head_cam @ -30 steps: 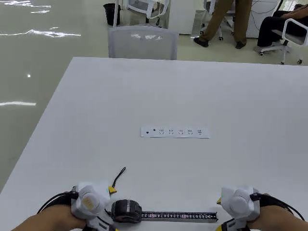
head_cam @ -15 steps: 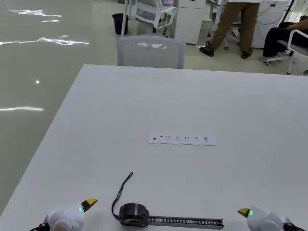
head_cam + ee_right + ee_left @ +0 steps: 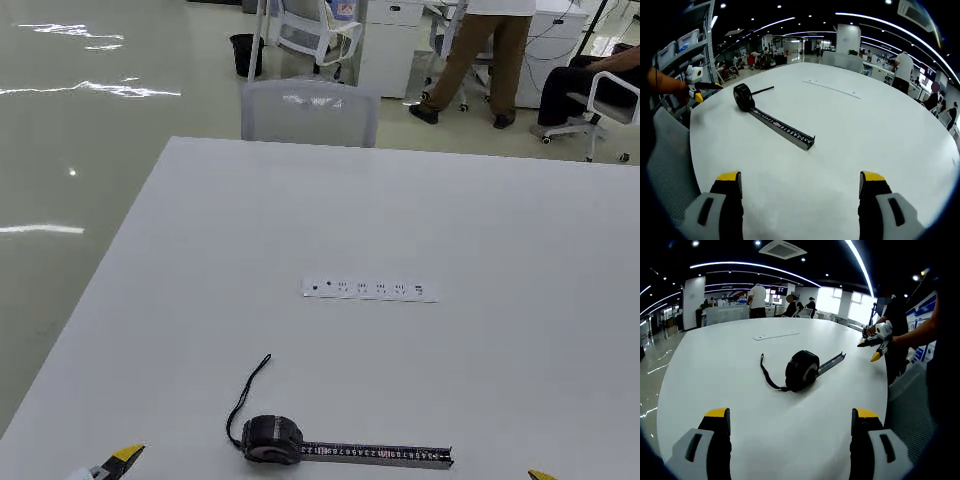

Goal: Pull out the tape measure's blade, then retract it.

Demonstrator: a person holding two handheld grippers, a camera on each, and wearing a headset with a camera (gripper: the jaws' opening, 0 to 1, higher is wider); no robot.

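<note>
one black round-cased tape measure (image 3: 272, 438) on white table (image 3: 200, 250) near front edge, dark marked blade (image 3: 380, 454) already out, flat, running right; black wrist strap (image 3: 245, 390) trails off case.
left gripper view: left gripper (image 3: 790, 440) jaws spread wide, empty, case just ahead.
right gripper view: right gripper (image 3: 800, 200) jaws wide apart, empty, blade's free end nearest.
risk: retracting with case unheld, blade whips, case skids.

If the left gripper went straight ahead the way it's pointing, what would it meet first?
Most likely the tape measure's black case, roughly centred ahead of its open jaws, though the fisheye makes depth unclear.
</note>
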